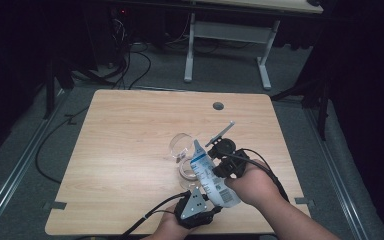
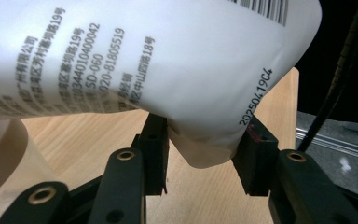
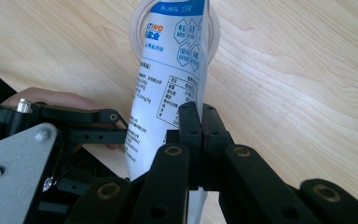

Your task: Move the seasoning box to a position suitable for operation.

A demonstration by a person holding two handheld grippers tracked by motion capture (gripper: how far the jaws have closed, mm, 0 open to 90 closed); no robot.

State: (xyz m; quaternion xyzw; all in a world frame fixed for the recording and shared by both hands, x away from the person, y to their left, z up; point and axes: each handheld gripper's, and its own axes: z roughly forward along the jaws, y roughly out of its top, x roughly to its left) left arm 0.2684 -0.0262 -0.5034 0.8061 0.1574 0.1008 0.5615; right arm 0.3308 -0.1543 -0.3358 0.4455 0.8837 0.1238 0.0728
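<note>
High view: a white and blue soft plastic pouch with printed text and a barcode (image 1: 209, 176) is held above the light wooden table (image 1: 125, 145), a little right of the frame's centre and low in it. The pouch slants, its narrow top toward the middle of the frame and its wide bottom toward the lower edge. The narrow top reaches over a clear glass cup (image 1: 181, 144) that stands on the table, and a roll of pale tape (image 1: 186, 170) lies just below the cup, beside the pouch.

The right gripper (image 1: 219, 161), black with a cable trailing to the lower right, comes in from the right of the pouch. In the right gripper view its two jaws stand together at the lower centre of the frame, clamped on the flat side seam of the pouch (image 3: 170, 88), which rises from them to the top edge (the printed table on its label faces this camera). The pale tape ring (image 3: 137, 23) shows behind the pouch at the top of that frame.

The left gripper (image 1: 200, 202), carrying a grey three-cornered plate, sits at the bottom centre of the high view, under the pouch's wide end. In the left gripper view its jaws stand apart, each pressed against one side of the pouch's bottom corner (image 2: 205, 140), so the grip is on that corner. A printed date code runs up the pouch just above the right-hand jaw.
</note>
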